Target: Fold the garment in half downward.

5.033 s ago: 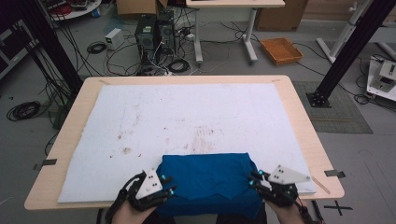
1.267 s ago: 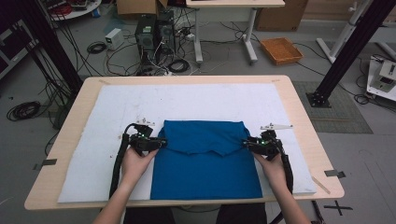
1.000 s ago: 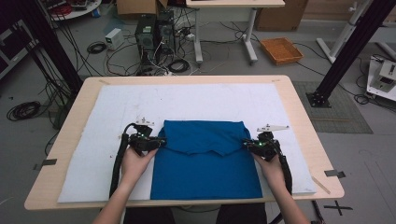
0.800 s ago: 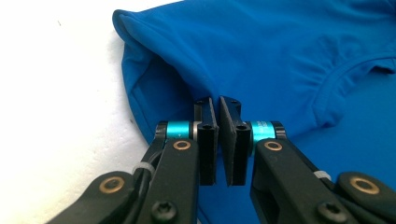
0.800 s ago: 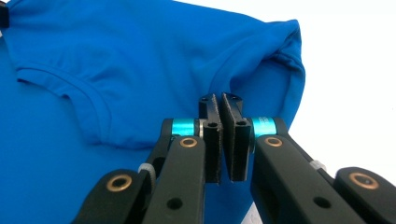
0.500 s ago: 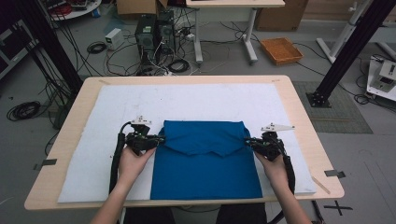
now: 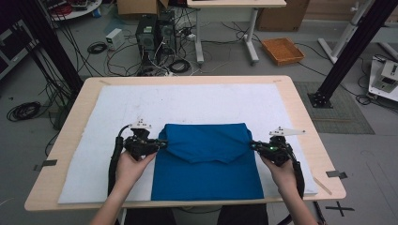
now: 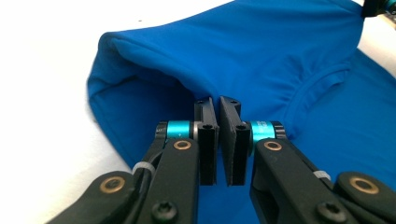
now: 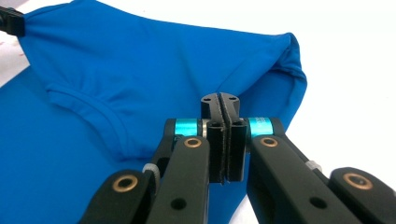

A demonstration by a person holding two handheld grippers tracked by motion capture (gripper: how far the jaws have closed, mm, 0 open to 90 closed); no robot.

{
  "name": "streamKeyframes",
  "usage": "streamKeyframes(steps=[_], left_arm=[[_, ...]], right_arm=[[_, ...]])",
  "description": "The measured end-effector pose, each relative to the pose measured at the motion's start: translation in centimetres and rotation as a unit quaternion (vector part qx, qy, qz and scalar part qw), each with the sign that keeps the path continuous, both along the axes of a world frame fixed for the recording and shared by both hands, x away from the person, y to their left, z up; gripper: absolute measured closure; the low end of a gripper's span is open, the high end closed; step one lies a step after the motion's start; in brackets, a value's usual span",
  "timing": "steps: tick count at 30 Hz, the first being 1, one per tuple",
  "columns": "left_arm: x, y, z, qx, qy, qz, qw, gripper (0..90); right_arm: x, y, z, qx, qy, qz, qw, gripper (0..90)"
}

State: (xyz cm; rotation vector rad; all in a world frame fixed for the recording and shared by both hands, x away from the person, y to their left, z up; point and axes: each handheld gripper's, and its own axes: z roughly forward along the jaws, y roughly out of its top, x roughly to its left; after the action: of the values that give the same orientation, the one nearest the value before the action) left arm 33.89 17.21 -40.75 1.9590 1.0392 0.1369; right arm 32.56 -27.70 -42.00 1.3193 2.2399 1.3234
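Shirt: I see the blue shirt [image 7: 209, 161] lying on the white mat, near my edge of the table and roughly centred between my two hands. Its top part is folded down over the body, so the collar [image 8: 322, 81] faces up on the upper layer.
Fold: the doubled edge runs straight across the far side of the shirt; at each end the cloth bulges into a small open pocket, clear in both gripper views.
Left gripper: my left gripper [image 7: 162, 144] sits at the shirt's left edge, at the folded layer. In the left gripper view [image 8: 218, 105] the jaws are pressed nearly together with only a thin slit between them, and blue cloth runs right up to the tips, so I read it as pinching the shirt.
Right gripper: my right gripper [image 7: 253, 146] sits at the shirt's right edge, level with the left one. In the right gripper view [image 9: 220, 100] the jaws are pressed together on the shirt's edge.
Hands: my left hand [image 7: 130, 165] and right hand [image 7: 281, 168] come in from the near side, one at each side of the shirt.
Mat: the white mat [image 7: 197, 101] covers most of the table, marked with faint stains in its far half.
Table: the wooden table [image 7: 305, 117] shows as a rim all around the mat.
Beyond: cables, computer towers and an orange tray lie on the floor behind the table.
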Motion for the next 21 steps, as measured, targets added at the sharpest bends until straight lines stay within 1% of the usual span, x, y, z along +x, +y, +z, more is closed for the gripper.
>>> streamKeyframes(steps=[2, 6, 8, 12, 14, 20, 21], left_arm=[[-0.4, 0.0, 0.2, 0.001, -0.002, -0.004, 1.0000, 85.5], [-1.5, -0.1, 0.5, -0.002, 0.001, -0.017, 0.9999, 85.5], [-2.2, -0.1, 0.7, -0.009, 0.003, -0.021, 0.9997, 85.5], [-3.8, 0.1, 1.0, -0.018, 0.009, -0.034, 0.9992, 85.5], [-4.5, 0.3, 1.0, -0.018, 0.012, -0.042, 0.9989, 85.5], [-6.5, 0.8, 1.2, -0.037, 0.022, -0.057, 0.9975, 85.5], [-6.8, 0.9, 1.1, -0.043, 0.025, -0.060, 0.9970, 85.5]], right_arm=[[-0.5, -0.1, 0.2, 0.003, -0.001, 0.004, 1.0000, 90.0], [-1.5, -0.4, 0.6, 0.010, -0.002, 0.009, 0.9999, 90.0], [-2.0, -0.5, 0.7, 0.011, -0.002, 0.013, 0.9999, 90.0], [-3.3, -0.8, 0.9, 0.015, -0.002, 0.019, 0.9997, 90.0], [-4.1, -0.9, 1.0, 0.018, -0.002, 0.021, 0.9996, 90.0], [-6.6, -0.9, 1.2, 0.016, -0.003, 0.036, 0.9992, 90.0], [-7.0, -0.9, 1.2, 0.014, -0.005, 0.038, 0.9992, 90.0]])
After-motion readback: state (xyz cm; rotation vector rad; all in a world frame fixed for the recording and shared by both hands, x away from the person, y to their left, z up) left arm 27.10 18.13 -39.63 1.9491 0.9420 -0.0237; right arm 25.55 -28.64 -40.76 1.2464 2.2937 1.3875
